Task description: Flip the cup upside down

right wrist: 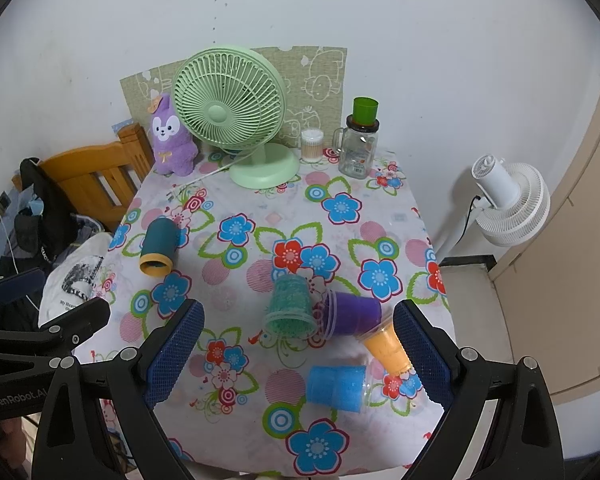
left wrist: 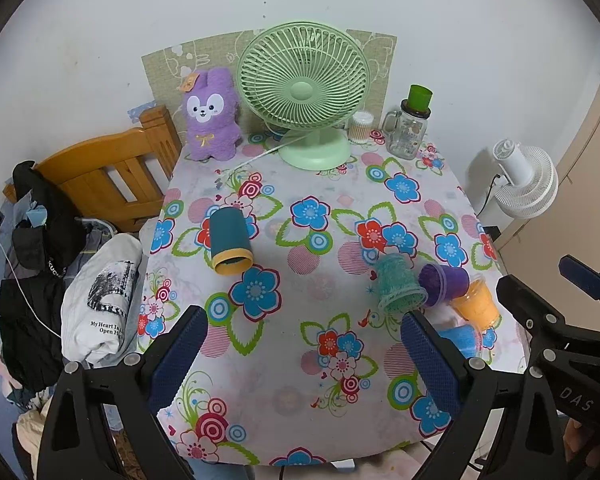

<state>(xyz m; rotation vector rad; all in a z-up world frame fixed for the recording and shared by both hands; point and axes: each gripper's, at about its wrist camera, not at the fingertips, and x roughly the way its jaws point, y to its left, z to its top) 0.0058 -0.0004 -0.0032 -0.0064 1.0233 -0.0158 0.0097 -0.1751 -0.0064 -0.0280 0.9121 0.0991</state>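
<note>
A dark teal cup with a yellow rim [left wrist: 229, 241] lies on its side on the flowered tablecloth [left wrist: 292, 360], mouth toward me; it also shows in the right wrist view [right wrist: 159, 247] at the left. My left gripper [left wrist: 304, 356] is open and empty, above the table's front, with the cup ahead and left. My right gripper [right wrist: 298, 356] is open and empty above the front right. Several small clear cups lie on their sides there: green [right wrist: 290, 306], purple [right wrist: 350, 314], orange [right wrist: 388, 350] and blue [right wrist: 334, 388].
At the back stand a green desk fan [left wrist: 304, 88], a purple plush rabbit [left wrist: 211, 118], a cotton swab tub [left wrist: 360, 127] and a glass jar with a green cup on top [left wrist: 408, 132]. A wooden chair with clothes [left wrist: 100, 184] is left, a white fan [left wrist: 528, 178] right.
</note>
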